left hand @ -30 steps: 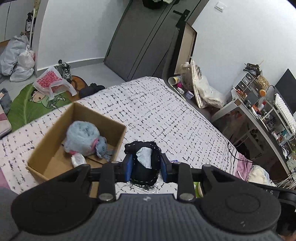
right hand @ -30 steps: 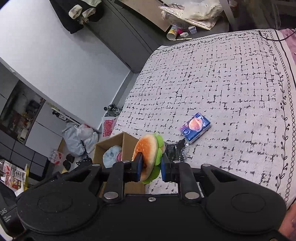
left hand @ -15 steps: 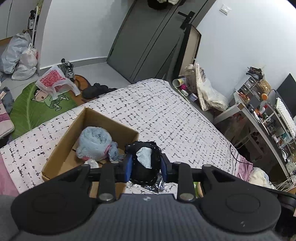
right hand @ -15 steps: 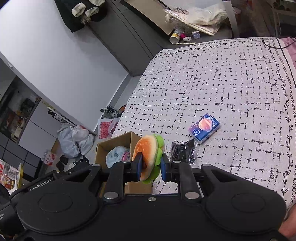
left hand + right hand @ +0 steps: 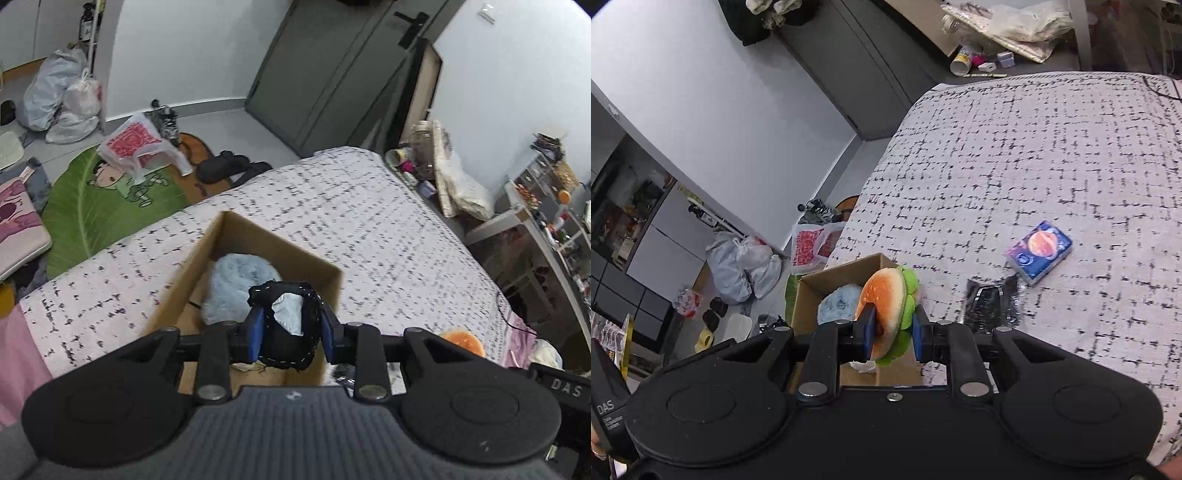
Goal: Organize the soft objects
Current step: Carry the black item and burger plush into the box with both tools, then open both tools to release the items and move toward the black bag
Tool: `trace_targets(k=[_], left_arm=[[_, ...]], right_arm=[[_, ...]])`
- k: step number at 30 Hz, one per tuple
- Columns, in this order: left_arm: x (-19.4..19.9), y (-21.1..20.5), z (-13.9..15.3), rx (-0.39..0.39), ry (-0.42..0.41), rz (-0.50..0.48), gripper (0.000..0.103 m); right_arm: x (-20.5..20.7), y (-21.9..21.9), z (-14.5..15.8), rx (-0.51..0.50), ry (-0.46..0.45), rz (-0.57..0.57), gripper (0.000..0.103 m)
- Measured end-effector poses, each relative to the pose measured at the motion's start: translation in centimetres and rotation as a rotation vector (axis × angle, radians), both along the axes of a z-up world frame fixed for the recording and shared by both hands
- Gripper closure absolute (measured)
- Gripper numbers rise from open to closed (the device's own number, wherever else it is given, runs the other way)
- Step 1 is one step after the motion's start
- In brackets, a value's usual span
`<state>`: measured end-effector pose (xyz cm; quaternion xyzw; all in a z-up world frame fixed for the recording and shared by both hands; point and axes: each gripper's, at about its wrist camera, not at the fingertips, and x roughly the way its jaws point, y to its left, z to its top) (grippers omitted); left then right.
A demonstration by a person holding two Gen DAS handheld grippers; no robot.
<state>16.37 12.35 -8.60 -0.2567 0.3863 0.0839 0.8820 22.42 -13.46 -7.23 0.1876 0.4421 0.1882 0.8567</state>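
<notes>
My left gripper (image 5: 291, 334) is shut on a black plush toy (image 5: 286, 325) with a white patch and holds it over the near end of an open cardboard box (image 5: 218, 240) on the bed. A light blue plush (image 5: 236, 286) lies in the box. My right gripper (image 5: 891, 332) is shut on a plush hamburger (image 5: 884, 310) with an orange bun and green lettuce, held above the same box (image 5: 834, 275), where the blue plush (image 5: 838, 306) shows. The hamburger also shows at the right in the left wrist view (image 5: 460, 339).
The bed (image 5: 1034, 166) has a white cover with black dashes. A blue tissue pack (image 5: 1039, 251) and a black shiny wrapper (image 5: 988, 304) lie on it right of the box. Bags, shoes and a green mat (image 5: 107, 199) are on the floor; a cluttered desk (image 5: 546, 229) stands at right.
My left gripper has carried the black plush over the box, which now sits closer and more centred. My right gripper has moved a little closer to the box with the hamburger.
</notes>
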Motion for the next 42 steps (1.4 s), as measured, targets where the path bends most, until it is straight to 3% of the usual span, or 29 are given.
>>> trace_targets(k=[11, 12, 14, 16, 22, 24, 27, 30, 32, 37, 42], left_arm=[[2.2, 3.0, -2.7, 0.009, 0.133, 0.009, 0.07], [2.4, 3.2, -2.9, 0.013, 0.15, 0.008, 0.068], [2.8, 3.5, -3.2, 0.015, 0.19, 0.016, 0.052], [3.1, 3.8, -3.2, 0.022, 0.22, 0.034, 0.05], [3.5, 4.3, -2.8, 0.024, 0.211, 0.018, 0.049], [3.6, 4.3, -2.8, 0.026, 0.213, 0.023, 0.049], [3.5, 4.3, -2.8, 0.028, 0.218, 0.031, 0.048], [3.5, 4.1, -2.6, 0.032, 0.226, 0.03, 0.037], [3.5, 3.7, -2.2, 0.043, 0.221, 0.024, 0.025], [3.3, 2.1, -1.3, 0.081, 0.201, 0.008, 0.019], [3.2, 0.3, -0.6, 0.073, 0.163, -0.016, 0.008]], right_arm=[[1.9, 4.8, -2.1, 0.015, 0.07, 0.064, 0.083], [2.1, 5.1, -2.2, 0.015, 0.072, 0.069, 0.082], [2.3, 5.9, -2.4, 0.015, 0.077, 0.079, 0.082], [2.6, 6.4, -2.6, 0.02, 0.084, 0.086, 0.081], [3.1, 7.4, -3.3, 0.02, 0.097, 0.098, 0.079], [3.1, 7.8, -3.5, 0.023, 0.103, 0.108, 0.073], [3.0, 7.8, -3.5, 0.036, 0.099, 0.099, 0.043], [2.6, 7.3, -2.9, 0.024, 0.066, 0.098, 0.037], [2.4, 6.5, -2.6, 0.033, 0.059, 0.094, 0.033], [1.6, 4.4, -1.5, -0.008, -0.016, 0.053, 0.018], [1.2, 2.0, -0.9, -0.031, -0.053, 0.027, 0.013]])
